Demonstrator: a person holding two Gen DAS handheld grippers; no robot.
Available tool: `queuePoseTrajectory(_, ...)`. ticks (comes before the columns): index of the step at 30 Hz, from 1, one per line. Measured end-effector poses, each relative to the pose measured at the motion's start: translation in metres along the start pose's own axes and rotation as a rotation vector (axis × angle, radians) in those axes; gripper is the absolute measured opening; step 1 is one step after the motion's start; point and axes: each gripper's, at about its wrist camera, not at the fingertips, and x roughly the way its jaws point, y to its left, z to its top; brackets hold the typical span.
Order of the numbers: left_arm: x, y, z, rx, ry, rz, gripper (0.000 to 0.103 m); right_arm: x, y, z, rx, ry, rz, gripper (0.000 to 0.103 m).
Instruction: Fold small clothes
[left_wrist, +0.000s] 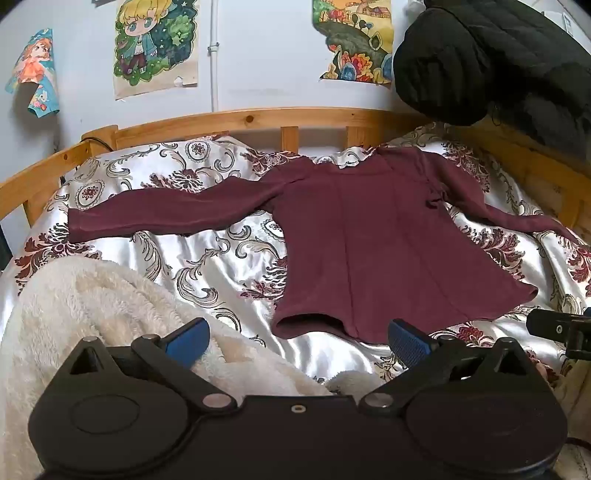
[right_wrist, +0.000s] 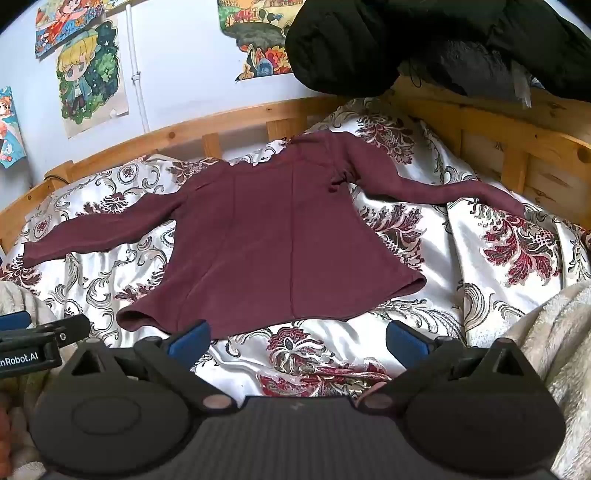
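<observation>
Left tool (left_wrist: 297, 338) and right tool (right_wrist: 297, 338) both tilt downward, jaws spread wide, gripping nothing.

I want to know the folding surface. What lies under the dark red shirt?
The dark red shirt lies flat on a shiny floral bedcover. What is below that bedcover is covered.

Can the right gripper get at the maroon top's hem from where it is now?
Probably yes. The right gripper is open and empty, and the maroon top lies flat on the bedspread with its hem just ahead and nothing between.
</observation>
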Motion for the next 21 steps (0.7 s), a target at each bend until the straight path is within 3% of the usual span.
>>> queuePoseTrajectory(21, 0.0001, -0.0001, 0.0, 0.002, 0.005, 0.001, 0.102, 0.0001, 0.0005, -0.0001, 0.003, 0.005, 0.002, 0.103)
